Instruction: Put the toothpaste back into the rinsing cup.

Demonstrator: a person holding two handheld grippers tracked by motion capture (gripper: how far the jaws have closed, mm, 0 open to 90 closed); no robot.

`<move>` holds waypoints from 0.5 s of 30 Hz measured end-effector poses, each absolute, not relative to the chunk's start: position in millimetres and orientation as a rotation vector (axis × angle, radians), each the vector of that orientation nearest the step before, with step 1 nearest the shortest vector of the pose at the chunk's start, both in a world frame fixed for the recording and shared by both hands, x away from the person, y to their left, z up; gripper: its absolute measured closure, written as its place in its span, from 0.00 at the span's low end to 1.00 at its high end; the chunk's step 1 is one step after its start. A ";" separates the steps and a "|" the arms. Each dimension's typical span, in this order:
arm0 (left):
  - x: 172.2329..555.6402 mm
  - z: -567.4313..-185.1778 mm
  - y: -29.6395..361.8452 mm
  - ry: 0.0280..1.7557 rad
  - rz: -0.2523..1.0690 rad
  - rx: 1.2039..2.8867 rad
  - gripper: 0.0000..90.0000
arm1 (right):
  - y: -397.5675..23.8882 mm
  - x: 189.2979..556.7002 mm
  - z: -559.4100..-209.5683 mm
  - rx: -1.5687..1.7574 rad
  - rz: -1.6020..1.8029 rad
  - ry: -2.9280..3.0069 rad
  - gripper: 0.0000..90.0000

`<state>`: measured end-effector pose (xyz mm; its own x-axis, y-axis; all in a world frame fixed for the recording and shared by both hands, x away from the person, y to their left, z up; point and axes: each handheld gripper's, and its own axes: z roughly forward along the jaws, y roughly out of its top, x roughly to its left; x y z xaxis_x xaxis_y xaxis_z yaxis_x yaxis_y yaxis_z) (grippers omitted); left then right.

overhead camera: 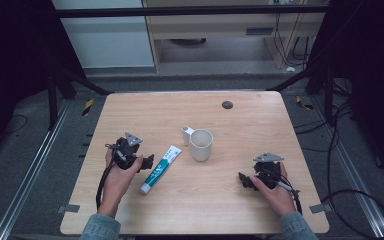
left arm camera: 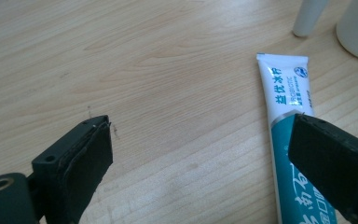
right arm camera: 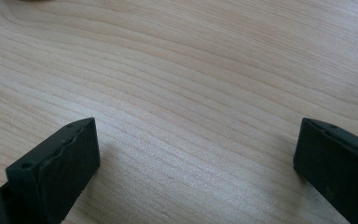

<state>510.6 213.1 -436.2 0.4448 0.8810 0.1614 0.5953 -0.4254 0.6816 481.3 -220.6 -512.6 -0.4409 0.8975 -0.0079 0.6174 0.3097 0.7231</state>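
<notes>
A white and teal toothpaste tube point(overhead camera: 160, 169) lies at the middle of the wooden table point(overhead camera: 240, 200), cap toward the person. Behind it stands a white mug point(overhead camera: 201, 144) with its handle point(overhead camera: 187, 135) to the left. My left gripper point(overhead camera: 147, 162) rests just left of the tube, held in a hand. Its jaws stand wide apart, and in the left gripper view point(left arm camera: 200, 149) the tube point(left arm camera: 289, 116) runs under the right jaw. My right gripper point(overhead camera: 244, 180) sits low at the front right, open over bare wood point(right arm camera: 196, 144).
A small dark round disc point(overhead camera: 227, 105) is set in the table near its far edge. Beyond the table are floor rails, cables and a pale cabinet. Bare wood lies between the two grippers and along the front edge.
</notes>
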 end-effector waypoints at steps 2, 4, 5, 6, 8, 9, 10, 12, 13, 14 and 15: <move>511.0 -433.8 208.6 1.216 0.683 2.197 0.08 | -221.1 481.9 -512.9 1.336 0.924 2.175 0.00; 512.1 -430.3 203.0 1.193 0.676 2.238 0.08 | -221.2 482.2 -513.0 1.336 0.924 2.175 0.00; 513.2 -428.9 201.2 1.190 0.683 2.253 0.08 | -221.3 482.2 -512.9 1.335 0.923 2.176 0.00; 514.5 -427.4 199.9 1.180 0.689 2.273 0.08 | -221.2 482.1 -513.0 1.336 0.924 2.175 0.01; 517.1 -424.4 198.3 1.163 0.708 2.310 0.07 | -221.1 482.1 -513.0 1.335 0.923 2.174 0.01; 519.0 -422.3 197.7 1.158 0.718 2.318 0.07 | -221.2 482.0 -513.0 1.334 0.921 2.175 0.01; 520.2 -420.8 197.1 1.160 0.721 2.313 0.08 | -221.3 481.9 -513.0 1.334 0.920 2.175 0.01; 522.2 -418.8 194.9 1.148 0.706 2.321 0.08 | -220.8 481.5 -512.5 1.348 0.926 2.172 0.01; 523.4 -417.7 192.7 1.134 0.705 2.333 0.07 | -220.4 481.0 -511.9 1.363 0.933 2.174 0.01; 524.2 -417.2 190.6 1.120 0.708 2.340 0.07 | -220.5 481.1 -511.9 1.360 0.931 2.174 0.01; 525.1 -417.0 188.5 1.113 0.705 2.341 0.07 | -220.4 481.0 -511.9 1.362 0.933 2.174 0.01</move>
<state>525.1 188.5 -417.0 0.5436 0.8007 0.2516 0.5699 -0.5722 0.5898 481.0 -220.4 -511.9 -0.4395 0.8982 0.0077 0.6247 0.2995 0.7212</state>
